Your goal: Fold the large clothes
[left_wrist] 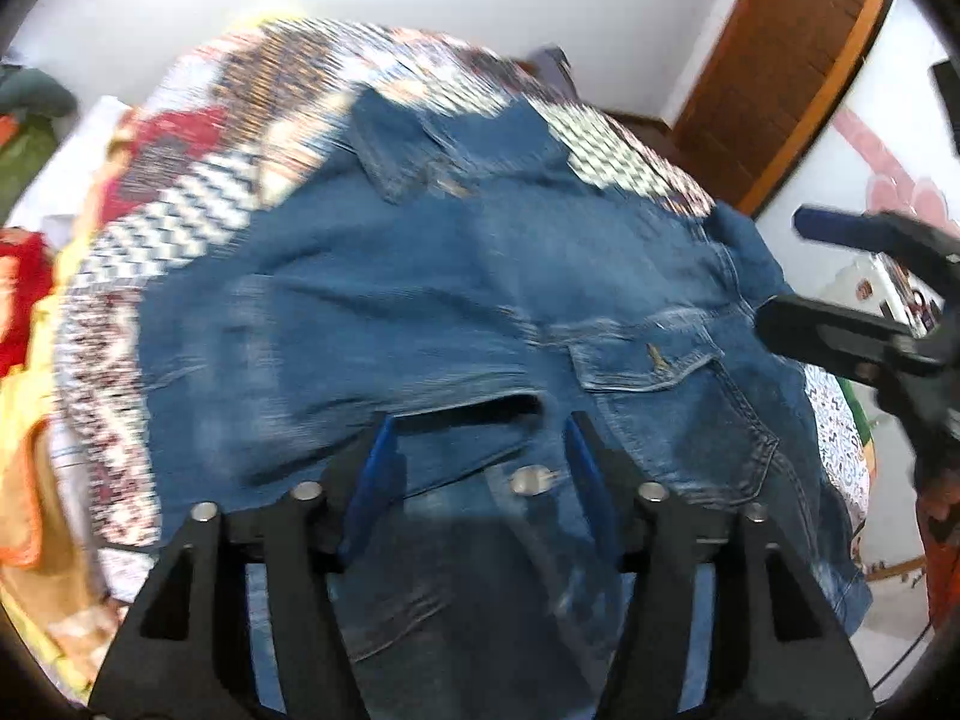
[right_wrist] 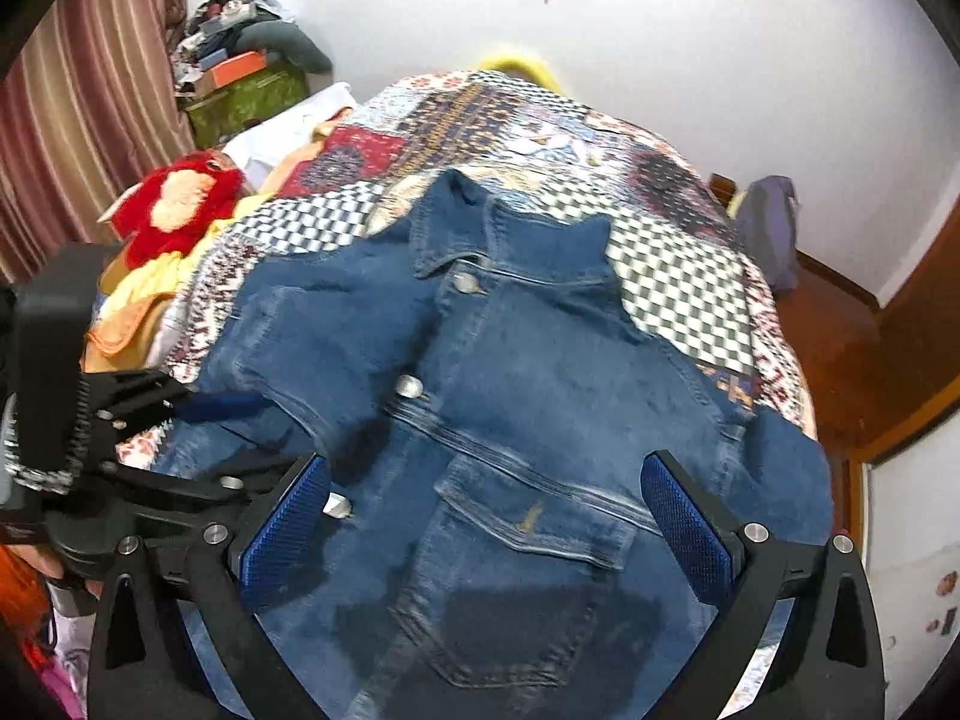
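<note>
A blue denim jacket point(left_wrist: 480, 300) point(right_wrist: 510, 372) lies spread face up on a bed with a patchwork quilt point(left_wrist: 180, 252) point(right_wrist: 678, 282), collar toward the far wall, metal buttons and a flap pocket showing. My left gripper point(left_wrist: 480, 420) hovers over the jacket's lower front with its blue pads apart and nothing pinched; in the right wrist view the left gripper point(right_wrist: 240, 438) sits at the jacket's left edge. My right gripper point(right_wrist: 486, 462) stands wide open above the pocket area. In the left wrist view the right gripper point(left_wrist: 786, 270) is at the jacket's right side.
A red plush item point(right_wrist: 174, 204) and yellow and orange clothes point(right_wrist: 138, 300) are piled on the bed's left side. A striped curtain point(right_wrist: 78, 120) and a cluttered green box point(right_wrist: 240, 96) stand beyond. A wooden door point(left_wrist: 780, 60) is on the right.
</note>
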Available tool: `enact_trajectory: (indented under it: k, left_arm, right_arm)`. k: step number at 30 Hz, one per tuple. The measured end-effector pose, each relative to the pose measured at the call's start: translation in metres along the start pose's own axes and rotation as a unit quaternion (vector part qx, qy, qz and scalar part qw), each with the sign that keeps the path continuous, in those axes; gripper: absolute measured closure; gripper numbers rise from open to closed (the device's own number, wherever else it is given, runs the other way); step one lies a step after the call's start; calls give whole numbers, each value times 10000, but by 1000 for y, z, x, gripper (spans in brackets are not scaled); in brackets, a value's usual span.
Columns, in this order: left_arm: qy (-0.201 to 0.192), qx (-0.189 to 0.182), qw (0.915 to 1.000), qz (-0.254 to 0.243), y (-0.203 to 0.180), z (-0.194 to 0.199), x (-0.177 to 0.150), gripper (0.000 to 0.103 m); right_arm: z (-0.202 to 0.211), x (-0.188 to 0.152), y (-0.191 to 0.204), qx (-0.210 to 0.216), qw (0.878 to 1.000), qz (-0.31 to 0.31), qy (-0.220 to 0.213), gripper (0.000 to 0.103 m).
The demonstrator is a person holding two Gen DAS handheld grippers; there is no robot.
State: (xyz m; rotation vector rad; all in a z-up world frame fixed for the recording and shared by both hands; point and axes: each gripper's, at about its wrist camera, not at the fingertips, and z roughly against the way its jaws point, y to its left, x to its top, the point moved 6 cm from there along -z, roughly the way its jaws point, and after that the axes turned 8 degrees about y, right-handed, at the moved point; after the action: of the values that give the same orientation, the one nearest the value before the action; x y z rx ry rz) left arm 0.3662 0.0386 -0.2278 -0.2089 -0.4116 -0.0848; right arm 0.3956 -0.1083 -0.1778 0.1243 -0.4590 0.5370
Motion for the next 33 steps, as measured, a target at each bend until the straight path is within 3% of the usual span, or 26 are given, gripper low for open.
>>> enact_trajectory:
  k: [3,5,12,19,23,26,28,31,33]
  left_arm:
    - [-348,249,9988,256,36,31,-10,33]
    - [-516,605,9959,440,66,50,-21,30]
    - [-576,1270,9845,1064,143,65,-62,25]
    - [-269,1209,9811,1485,182,44,-95,25]
    - [-173,1115,9815,1547,185,34,-104,25]
    - [-103,1064,9815,1590,187,28,-108,25]
    - [-65,1047,9814,1609,188,24,-108,25]
    - [-28,1031,9813,1623,190,20,-107,25]
    - [-18,1010,9813,1637,188,18,-106,25]
  right_arm:
    - [-4,8,19,145,9998,98,-1,0]
    - [-8,13,36,215,9995,214,22,0]
    - [-42,28,113,223,9940,1025,302,0]
    - [-109,33,177,118,9804,1765,864,0]
    - [-146,34,189,-110,9756,1896,1100,1]
    - [-164,38,187,-336,9752,1899,1089,13]
    - [-166,39,186,-272,9762,1877,1053,18]
    - [-158,40,187,-80,9776,1898,907,39]
    - [-151,40,189,53,9778,1919,840,60]
